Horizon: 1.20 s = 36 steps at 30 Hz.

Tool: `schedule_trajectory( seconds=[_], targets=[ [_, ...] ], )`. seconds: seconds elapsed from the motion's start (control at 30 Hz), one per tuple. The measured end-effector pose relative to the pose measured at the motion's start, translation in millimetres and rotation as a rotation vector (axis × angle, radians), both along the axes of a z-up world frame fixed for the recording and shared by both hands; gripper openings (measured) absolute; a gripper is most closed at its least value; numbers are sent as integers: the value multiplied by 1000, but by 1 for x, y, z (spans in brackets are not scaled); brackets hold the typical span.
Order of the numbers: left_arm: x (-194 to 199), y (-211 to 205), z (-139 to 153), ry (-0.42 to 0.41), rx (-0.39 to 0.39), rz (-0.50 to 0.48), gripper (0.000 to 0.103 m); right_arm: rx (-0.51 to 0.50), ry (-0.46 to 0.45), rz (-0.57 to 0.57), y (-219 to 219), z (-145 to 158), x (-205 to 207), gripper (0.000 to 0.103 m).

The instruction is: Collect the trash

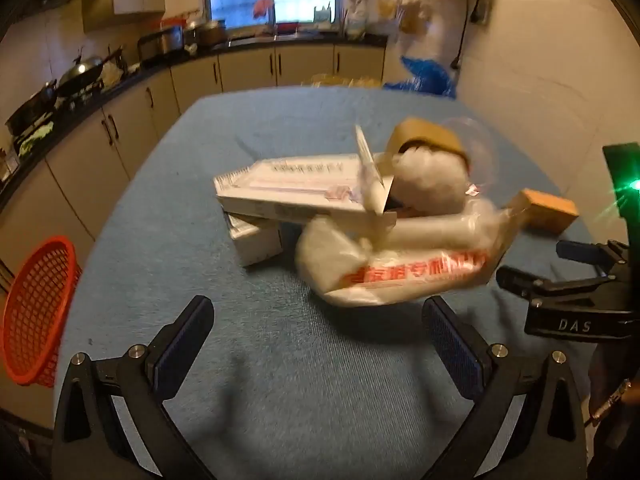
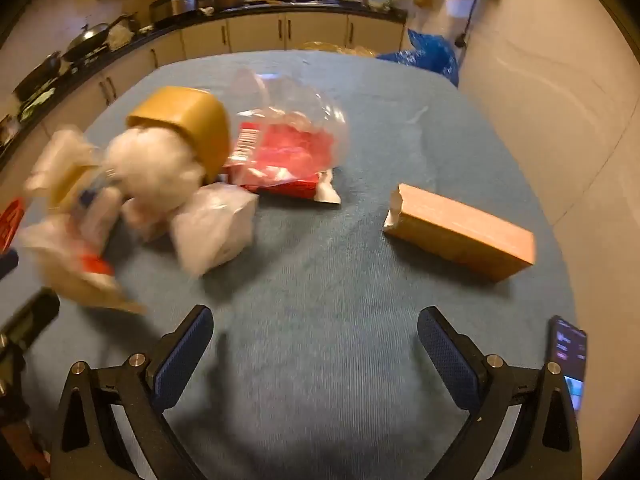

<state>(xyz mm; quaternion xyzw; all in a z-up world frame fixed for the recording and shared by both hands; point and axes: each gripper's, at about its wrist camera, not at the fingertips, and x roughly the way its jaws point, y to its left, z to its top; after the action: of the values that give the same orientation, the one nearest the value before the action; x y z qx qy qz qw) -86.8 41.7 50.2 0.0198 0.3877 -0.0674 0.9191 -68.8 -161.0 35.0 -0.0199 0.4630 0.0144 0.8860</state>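
Trash is heaped on a blue-covered table (image 1: 200,208). The heap holds a flat white box (image 1: 288,186), a smaller white box (image 1: 256,240) under it, a white plastic bag with red print (image 1: 400,264), a brown paper cup (image 1: 428,140) over a white wad (image 1: 432,180), and a brown carton (image 1: 546,210). My left gripper (image 1: 318,336) hovers open just short of the printed bag, with nothing between its fingers. In the right wrist view the brown cup (image 2: 188,120), a clear bag with a red packet (image 2: 288,152) and the brown carton (image 2: 460,230) lie ahead. My right gripper (image 2: 316,340) is open and holds nothing.
A red mesh basket (image 1: 38,312) hangs off the table's left edge. A phone (image 2: 568,360) lies at the table's right edge. Kitchen counters with pans (image 1: 80,76) run along the left and back. A blue plastic bag (image 2: 428,56) sits behind the table by the right wall.
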Motion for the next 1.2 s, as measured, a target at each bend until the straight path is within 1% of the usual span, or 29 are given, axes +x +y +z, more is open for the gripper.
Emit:
schedule_trajectory(
  seconds=[0.1,0.17,0.23,0.3,0.33,0.37,0.4,0.43,0.5,0.53,0.57,0.63,0.77,0.9,1.03,1.2],
  targets=[
    [-15,6,12,-45,-18,-26,103,-28,-45,20,3,11,-16,103],
    [-24,12,19,-77,-37,-25,103,-12,-95,25,0,22,-30,103],
    [-34,18,25,-137,-46,9,103,25,-167,36,3,36,-40,103],
    [-44,24,31,-204,-42,59,103,63,-283,49,4,53,-56,103],
    [-48,26,34,-228,-42,83,103,79,-368,60,5,62,-66,103],
    [-51,28,37,-246,-42,102,103,86,-428,74,8,65,-72,103],
    [-54,30,39,-260,-47,112,103,98,-461,92,9,65,-77,103],
    [-57,32,42,-277,-53,122,103,109,-466,114,15,64,-80,103],
    [-63,35,45,-315,-38,146,103,128,-415,134,26,55,-77,103],
    [-64,35,46,-323,-27,149,103,146,-393,136,30,50,-74,103],
    [-64,35,44,-317,-21,151,103,159,-391,139,34,45,-72,103],
    [-68,42,37,-294,-14,156,103,160,-394,152,42,44,-77,103],
    [-66,48,29,-284,0,176,103,160,-400,193,60,40,-78,103],
    [-65,55,28,-283,-15,182,103,142,-428,200,59,41,-90,103],
    [-63,60,26,-283,-23,188,103,165,-427,215,61,42,-93,103],
    [-66,65,22,-281,-26,196,103,148,-439,223,63,46,-96,103]
  ],
)
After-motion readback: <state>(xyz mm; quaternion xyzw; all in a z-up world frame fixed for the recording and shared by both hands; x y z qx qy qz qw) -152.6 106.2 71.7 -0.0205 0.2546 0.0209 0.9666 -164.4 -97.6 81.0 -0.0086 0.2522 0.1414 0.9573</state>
